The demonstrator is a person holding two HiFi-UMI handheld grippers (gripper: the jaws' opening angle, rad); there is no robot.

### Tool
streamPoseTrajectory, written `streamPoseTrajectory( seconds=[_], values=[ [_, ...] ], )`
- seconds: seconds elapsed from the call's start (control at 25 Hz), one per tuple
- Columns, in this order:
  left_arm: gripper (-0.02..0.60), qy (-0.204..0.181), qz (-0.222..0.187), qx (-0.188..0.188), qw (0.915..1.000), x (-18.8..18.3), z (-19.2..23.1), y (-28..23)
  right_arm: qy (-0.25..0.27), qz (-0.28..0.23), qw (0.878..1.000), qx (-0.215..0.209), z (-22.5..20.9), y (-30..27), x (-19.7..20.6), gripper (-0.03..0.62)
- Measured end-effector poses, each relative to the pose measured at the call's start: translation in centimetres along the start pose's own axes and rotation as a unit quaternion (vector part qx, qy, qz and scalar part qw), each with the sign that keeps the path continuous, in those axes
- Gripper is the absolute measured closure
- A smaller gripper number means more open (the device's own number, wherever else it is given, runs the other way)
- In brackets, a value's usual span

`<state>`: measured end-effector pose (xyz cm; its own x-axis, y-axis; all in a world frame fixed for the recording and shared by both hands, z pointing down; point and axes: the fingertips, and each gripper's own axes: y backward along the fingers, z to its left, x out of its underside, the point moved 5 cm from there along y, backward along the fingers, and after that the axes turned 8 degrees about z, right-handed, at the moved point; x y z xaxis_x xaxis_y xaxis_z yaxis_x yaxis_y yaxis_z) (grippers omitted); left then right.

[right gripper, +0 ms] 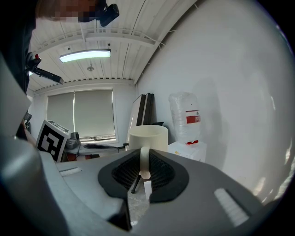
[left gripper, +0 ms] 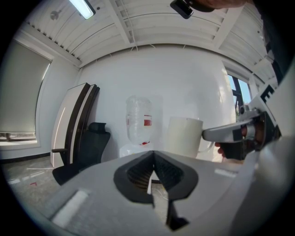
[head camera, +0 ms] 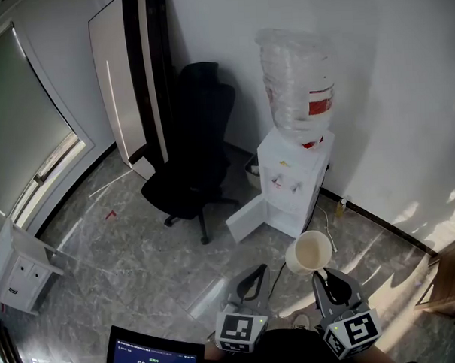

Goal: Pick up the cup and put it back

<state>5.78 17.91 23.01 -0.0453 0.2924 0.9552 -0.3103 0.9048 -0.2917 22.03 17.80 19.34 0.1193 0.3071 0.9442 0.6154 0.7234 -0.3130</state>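
A cream cup (head camera: 310, 252) hangs in the air in front of the water dispenser (head camera: 292, 189), mouth up. My right gripper (head camera: 319, 274) is shut on its handle; in the right gripper view the handle (right gripper: 144, 161) sits pinched between the dark pads, with the cup body (right gripper: 147, 133) just beyond them. My left gripper (head camera: 255, 272) hangs beside it on the left, shut with nothing between its jaws. The left gripper view shows its closed tips (left gripper: 153, 154), and the cup (left gripper: 184, 137) to their right with the right gripper reaching in from the side.
The white dispenser carries a large clear bottle (head camera: 299, 87), and its lower cabinet door (head camera: 248, 217) stands open. A black office chair (head camera: 192, 156) is to its left. A white cabinet (head camera: 21, 272) stands at the left and a timer screen (head camera: 154, 361) at the bottom.
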Motion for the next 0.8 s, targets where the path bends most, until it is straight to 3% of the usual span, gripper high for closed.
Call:
streamPoseTrajectory(
  seconds=[0.4,0.8],
  values=[
    [0.578,0.005,0.004,0.001,1.0,0.6,0.2,0.8,0.005,0.006,1.0,-0.007,1.1,-0.3,-0.1,0.543],
    [0.578,0.004,0.006,0.022,0.9997,1.2,2.9,2.4,0.001,0.006,1.0,0.016,4.4,-1.7,-0.8,0.543]
  ],
)
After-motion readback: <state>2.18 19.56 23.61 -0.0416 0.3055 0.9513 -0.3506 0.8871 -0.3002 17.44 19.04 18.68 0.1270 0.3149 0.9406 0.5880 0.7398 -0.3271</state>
